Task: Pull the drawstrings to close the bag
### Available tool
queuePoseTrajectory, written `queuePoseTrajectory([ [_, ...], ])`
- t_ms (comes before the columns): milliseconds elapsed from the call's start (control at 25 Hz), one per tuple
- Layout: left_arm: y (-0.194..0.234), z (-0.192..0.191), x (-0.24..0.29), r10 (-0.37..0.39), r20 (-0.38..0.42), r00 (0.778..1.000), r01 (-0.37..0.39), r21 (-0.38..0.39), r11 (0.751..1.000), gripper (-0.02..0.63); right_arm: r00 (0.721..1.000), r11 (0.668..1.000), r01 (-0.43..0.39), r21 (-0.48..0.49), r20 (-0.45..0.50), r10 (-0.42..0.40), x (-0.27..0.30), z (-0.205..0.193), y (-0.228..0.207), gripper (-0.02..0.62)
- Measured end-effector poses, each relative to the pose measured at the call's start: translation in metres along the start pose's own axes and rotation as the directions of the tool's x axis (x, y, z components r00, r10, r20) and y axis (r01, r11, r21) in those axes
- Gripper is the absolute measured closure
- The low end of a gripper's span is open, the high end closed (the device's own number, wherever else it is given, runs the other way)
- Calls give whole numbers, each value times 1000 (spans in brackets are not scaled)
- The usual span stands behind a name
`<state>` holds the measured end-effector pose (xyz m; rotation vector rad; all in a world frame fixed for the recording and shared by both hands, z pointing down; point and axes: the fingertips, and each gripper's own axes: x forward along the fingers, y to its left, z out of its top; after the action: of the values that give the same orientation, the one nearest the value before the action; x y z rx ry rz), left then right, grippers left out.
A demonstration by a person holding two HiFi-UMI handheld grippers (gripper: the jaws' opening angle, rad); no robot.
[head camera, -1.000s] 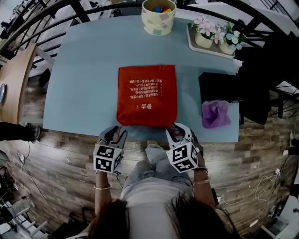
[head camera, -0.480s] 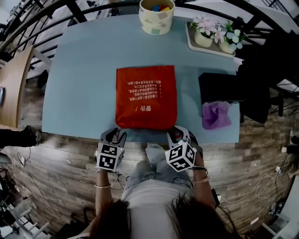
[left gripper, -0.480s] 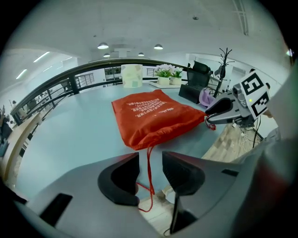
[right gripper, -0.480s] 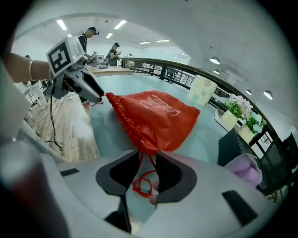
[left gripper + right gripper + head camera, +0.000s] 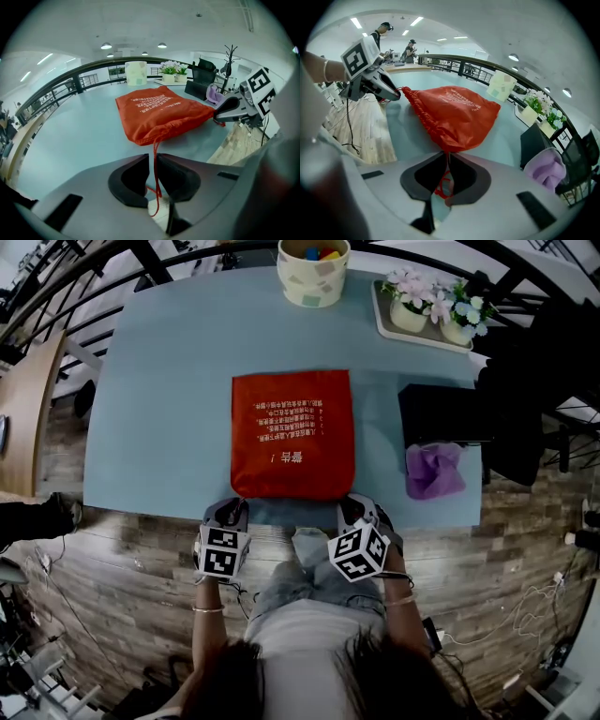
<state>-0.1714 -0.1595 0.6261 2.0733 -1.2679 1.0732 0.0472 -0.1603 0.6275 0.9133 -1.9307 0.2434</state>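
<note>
A red drawstring bag (image 5: 292,432) with white print lies flat on the blue table (image 5: 159,399), its gathered mouth toward the near edge. My left gripper (image 5: 230,513) is at the bag's near left corner. In the left gripper view a red drawstring (image 5: 154,146) runs from the bag (image 5: 159,110) down between the pads of that gripper (image 5: 153,157). Its jaws have just been closing, and a thin slit still shows beside the cord. My right gripper (image 5: 357,511) is at the near right corner; its jaws (image 5: 446,157) are shut on the other drawstring (image 5: 443,185), which loops behind them.
A patterned cup (image 5: 313,270) holding coloured pieces stands at the far edge. A tray with two flower pots (image 5: 427,315) is at the far right. A black box (image 5: 441,413) and a purple cloth (image 5: 433,468) lie right of the bag. Wooden floor lies below the near edge.
Both grippers have sunk and come in to the bag's near corners. The left jaws, spread before, have drawn close together around the cord.
</note>
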Motion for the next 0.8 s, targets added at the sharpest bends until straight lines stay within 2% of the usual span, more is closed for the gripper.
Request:
queuePoseTrajectory([
  [200,4,2,-6,31,40,999,-29,-40,999,588,1000,1000,11,19,17,-12,-3,2,-3,567],
  [800,13,-3,-18,59,57,997,-53,-91,994,592,998,994,46,99,31,-49,-10,-3,-20,571],
])
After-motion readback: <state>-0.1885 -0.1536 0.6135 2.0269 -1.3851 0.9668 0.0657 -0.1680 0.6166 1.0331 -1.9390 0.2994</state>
